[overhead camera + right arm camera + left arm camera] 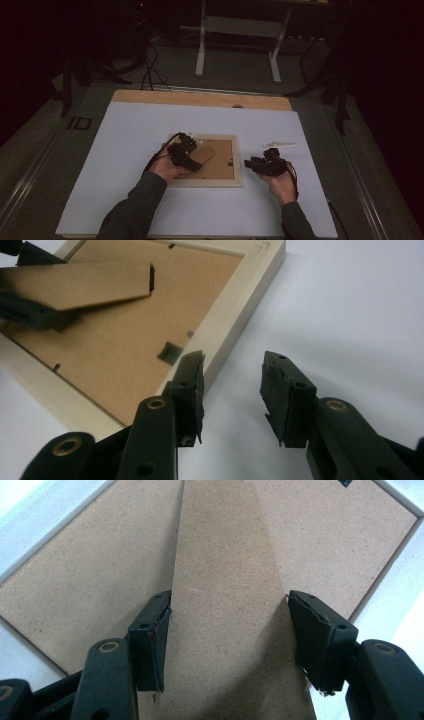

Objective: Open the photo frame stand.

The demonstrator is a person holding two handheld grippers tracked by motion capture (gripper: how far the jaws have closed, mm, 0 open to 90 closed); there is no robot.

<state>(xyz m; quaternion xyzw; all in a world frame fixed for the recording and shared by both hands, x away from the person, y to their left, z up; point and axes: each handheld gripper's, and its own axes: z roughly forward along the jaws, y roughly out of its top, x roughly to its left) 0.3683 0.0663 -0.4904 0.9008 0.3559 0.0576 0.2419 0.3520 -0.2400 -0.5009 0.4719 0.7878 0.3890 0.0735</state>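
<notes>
1. High view: the picture frame [210,162] lay face down near the middle of the desk [125,150], brown backing up. Your left hand-held gripper [186,152] was over the frame's left part, at the fold-out stand [202,156], which looked lifted off the backing. Your right hand-held gripper [257,164] sat on the desk just to the right of the frame, apart from it. A small clear plastic piece [279,145] lay beyond that gripper, farther right; what it was, I could not tell.

2. Left gripper view: the left hand-held gripper [227,630] stood wide, one jaw at each long edge of the stand [225,595]. Each jaw was touching or very nearly touching its edge, so I could not tell whether you were truly gripping it. The backing board [100,580] lay flat below the stand.

3. Right gripper view: the right hand-held gripper [232,390] was open at a middling width and held nothing. One jaw was near the frame's pale wooden edge [235,325], the other over bare desk. Farther off, the stand [75,285] was raised at an angle above the backing, with your left hand-held gripper under it.

4. Judgement: you seemed about midway. The frame was turned over and the stand was started open; what looked left was swinging the stand fully out and setting the frame upright, likely with the right hand-held gripper steadying the edge.
</notes>
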